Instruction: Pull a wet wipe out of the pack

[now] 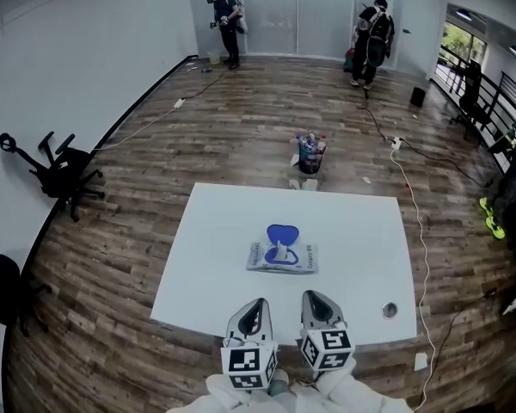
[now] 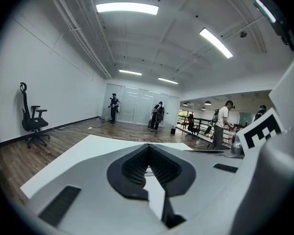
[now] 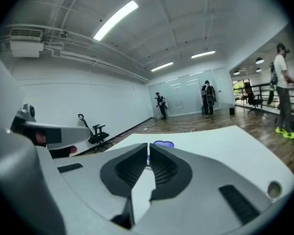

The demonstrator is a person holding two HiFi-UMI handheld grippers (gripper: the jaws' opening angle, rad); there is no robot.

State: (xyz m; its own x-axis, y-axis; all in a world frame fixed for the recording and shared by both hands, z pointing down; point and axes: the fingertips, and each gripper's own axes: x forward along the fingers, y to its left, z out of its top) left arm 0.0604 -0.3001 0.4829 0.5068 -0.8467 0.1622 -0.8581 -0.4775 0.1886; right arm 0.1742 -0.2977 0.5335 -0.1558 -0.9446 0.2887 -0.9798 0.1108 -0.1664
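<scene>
1. Left gripper and right gripper sit closed and empty at the table's near edge
2. The pack lies mid-table, with a wipe poking up
3. Best to pin the pack with one gripper, pinch the wipe low with the other, and pull straight up

Wet wipe pack, lid open

It lies flat mid-table, its blue lid flipped up toward the far side, a white wipe poking upright from the opening.

Wipe pack at mid-table; left tongs and right tongs side by side over near edge.
</scene>
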